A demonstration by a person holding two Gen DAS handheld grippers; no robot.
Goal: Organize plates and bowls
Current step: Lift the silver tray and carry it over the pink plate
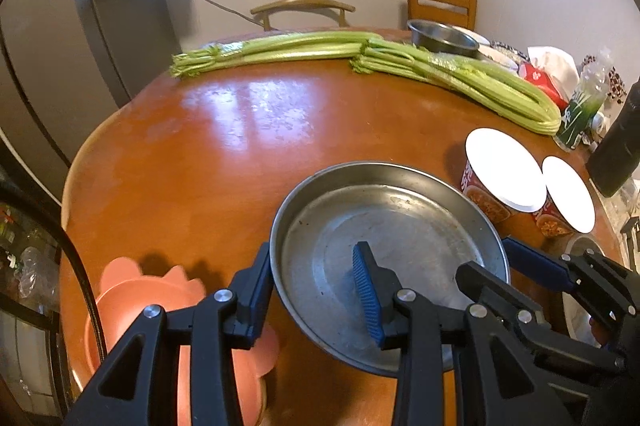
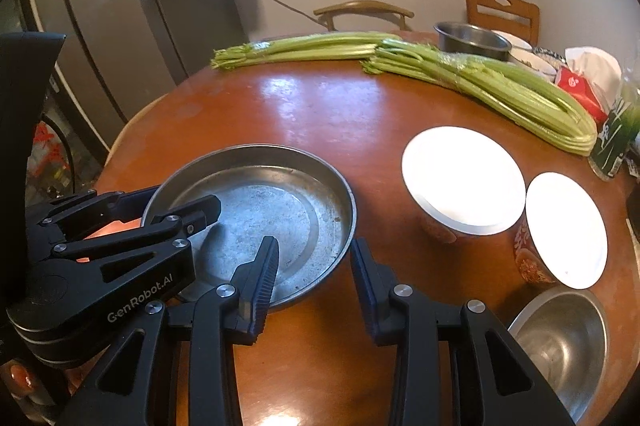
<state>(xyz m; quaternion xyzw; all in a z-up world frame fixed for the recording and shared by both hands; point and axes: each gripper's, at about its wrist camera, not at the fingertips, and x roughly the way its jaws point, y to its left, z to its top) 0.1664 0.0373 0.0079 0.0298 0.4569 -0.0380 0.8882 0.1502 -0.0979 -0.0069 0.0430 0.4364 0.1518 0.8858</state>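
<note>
Two grippers straddle opposite rims of the metal plate [image 1: 384, 246] near the surface's [image 1: 224, 146] front edge. Left gripper [image 1: 316, 290]: one finger outside the left rim, one inside; right gripper [image 2: 314, 276] likewise on the right rim; cannot tell whether the pads press. Pink scalloped bowl [image 1: 132, 298] at front-left edge. Celery bunches [image 1: 304, 50] along far edge, steel bowl [image 1: 442, 36] behind. Two lidded noodle cups [image 2: 464, 178] right of plate; another steel bowl [image 2: 568, 338] at front-right corner.
</note>
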